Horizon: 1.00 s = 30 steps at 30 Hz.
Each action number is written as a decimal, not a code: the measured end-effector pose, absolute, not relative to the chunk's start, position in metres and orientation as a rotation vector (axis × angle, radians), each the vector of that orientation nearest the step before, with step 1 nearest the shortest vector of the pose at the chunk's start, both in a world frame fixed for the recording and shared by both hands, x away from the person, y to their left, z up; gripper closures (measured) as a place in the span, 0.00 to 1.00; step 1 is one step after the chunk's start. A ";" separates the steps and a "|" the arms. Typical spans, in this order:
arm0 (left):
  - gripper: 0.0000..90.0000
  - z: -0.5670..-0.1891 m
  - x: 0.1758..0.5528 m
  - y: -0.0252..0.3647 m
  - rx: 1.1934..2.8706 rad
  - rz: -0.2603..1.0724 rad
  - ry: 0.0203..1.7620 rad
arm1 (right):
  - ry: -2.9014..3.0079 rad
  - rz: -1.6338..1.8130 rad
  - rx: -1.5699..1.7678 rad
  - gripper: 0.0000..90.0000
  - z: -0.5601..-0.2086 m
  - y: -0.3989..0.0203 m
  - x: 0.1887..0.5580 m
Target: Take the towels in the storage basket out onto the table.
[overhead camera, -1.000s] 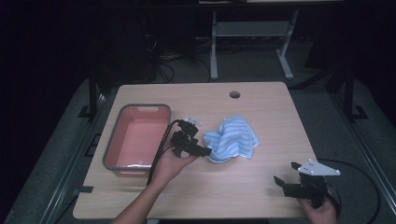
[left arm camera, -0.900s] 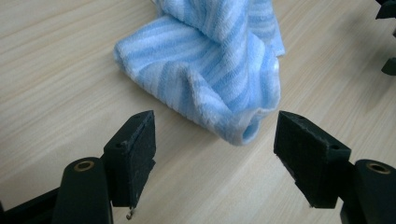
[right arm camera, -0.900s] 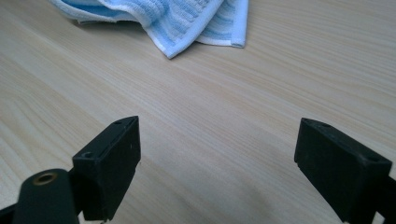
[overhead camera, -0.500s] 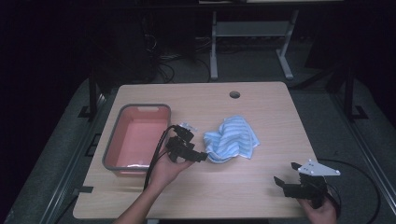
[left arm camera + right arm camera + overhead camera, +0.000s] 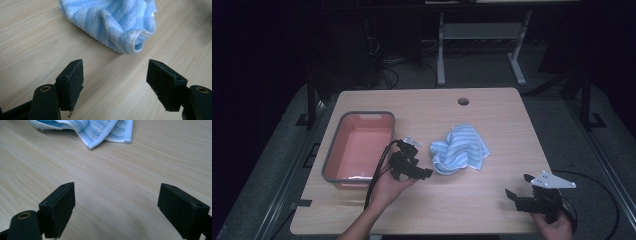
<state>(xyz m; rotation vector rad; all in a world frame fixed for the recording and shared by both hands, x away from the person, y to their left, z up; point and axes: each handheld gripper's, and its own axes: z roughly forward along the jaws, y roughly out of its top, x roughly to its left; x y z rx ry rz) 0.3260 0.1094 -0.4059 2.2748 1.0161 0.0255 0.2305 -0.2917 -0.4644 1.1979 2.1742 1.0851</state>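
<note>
A crumpled blue-and-white striped cloth (image 5: pixel 460 149) lies near the middle of the wooden table (image 5: pixel 492 115). My left gripper (image 5: pixel 418 170) sits just left of it, low over the table, open with nothing between its jaws. In the left gripper view the cloth (image 5: pixel 112 22) lies a short way ahead of the left gripper (image 5: pixel 115 75). My right gripper (image 5: pixel 518 187) rests near the front right edge, open and empty. The cloth's hem (image 5: pixel 100 132) lies far ahead of the right gripper (image 5: pixel 116 200).
A grey-rimmed bin with a pink inside (image 5: pixel 362 147) stands at the table's left, close behind my left hand. A round cable hole (image 5: pixel 463 101) is at the back. Black cables trail from both grippers.
My left gripper has drawn back from the cloth toward the front left, now apart from it. The right gripper has stayed where it was.
</note>
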 end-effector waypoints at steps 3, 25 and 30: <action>0.33 -0.408 0.322 0.111 2.272 0.025 1.016 | 2.175 1.084 1.199 0.16 -0.465 -0.292 0.231; 0.32 -0.419 0.293 0.115 2.249 0.020 0.963 | 2.185 1.072 1.189 0.16 -0.466 -0.289 0.230; 0.31 -0.424 0.288 0.116 2.248 0.016 0.958 | 2.187 1.069 1.191 0.16 -0.466 -0.289 0.230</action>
